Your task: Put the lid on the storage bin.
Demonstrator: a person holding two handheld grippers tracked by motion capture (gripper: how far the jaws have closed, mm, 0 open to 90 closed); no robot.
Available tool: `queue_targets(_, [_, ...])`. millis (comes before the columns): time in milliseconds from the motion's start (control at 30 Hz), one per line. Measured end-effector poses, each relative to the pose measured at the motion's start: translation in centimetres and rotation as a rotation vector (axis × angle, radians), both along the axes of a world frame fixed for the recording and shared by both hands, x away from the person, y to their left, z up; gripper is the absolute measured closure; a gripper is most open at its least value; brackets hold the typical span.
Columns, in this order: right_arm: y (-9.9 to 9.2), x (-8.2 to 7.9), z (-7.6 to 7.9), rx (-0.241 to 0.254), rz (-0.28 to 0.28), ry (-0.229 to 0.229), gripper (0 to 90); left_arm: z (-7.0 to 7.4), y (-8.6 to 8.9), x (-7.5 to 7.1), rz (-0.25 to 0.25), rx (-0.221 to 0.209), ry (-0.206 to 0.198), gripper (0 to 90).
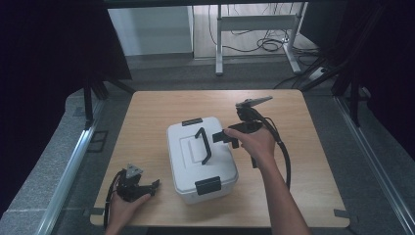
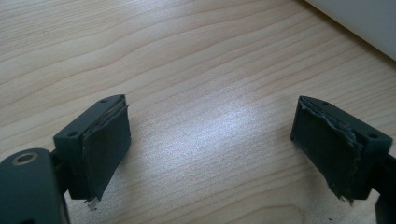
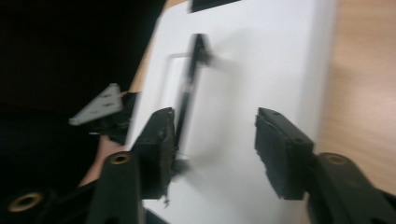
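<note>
Currently the right hand-held gripper [image 3: 212,149] hovers over the white box [image 1: 200,161], jaws spread wide, empty, beside its raised black handle [image 1: 204,145]. Left of the box, the left hand-held gripper [image 2: 210,144] gapes empty above the surface [image 2: 187,70].

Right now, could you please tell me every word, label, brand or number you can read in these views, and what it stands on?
None: no readable text anywhere.
The white box, its black handle and its black latches carry no lettering that shows.
The wooden table bears no marks.
The left tongs and right tongs show no label; the right gripper view is blurred.
</note>
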State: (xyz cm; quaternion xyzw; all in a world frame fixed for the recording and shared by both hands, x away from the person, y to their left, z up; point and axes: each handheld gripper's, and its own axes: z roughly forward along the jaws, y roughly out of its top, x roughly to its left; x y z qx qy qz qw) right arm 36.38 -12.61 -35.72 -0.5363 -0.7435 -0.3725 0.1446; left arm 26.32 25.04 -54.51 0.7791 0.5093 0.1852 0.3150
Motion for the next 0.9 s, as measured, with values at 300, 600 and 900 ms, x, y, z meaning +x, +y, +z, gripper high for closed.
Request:
queue_targets(300, [-5.4,-1.4,-2.0,0.027,-0.022,-0.092,44.7,0.0,0.0,0.0,0.002,0.001,-0.001,11.9])
queue_targets(600, [-9.8,-2.7,-5.1,0.075,-0.043,-0.112,44.4,0.0,0.0,-0.1,0.002,0.000,-0.003,11.9])
queue_targets(900, [-13.4,-4.2,-8.6,0.093,-0.059,-0.120,43.2,0.0,0.0,-0.1,0.002,-0.001,-0.002,11.9])
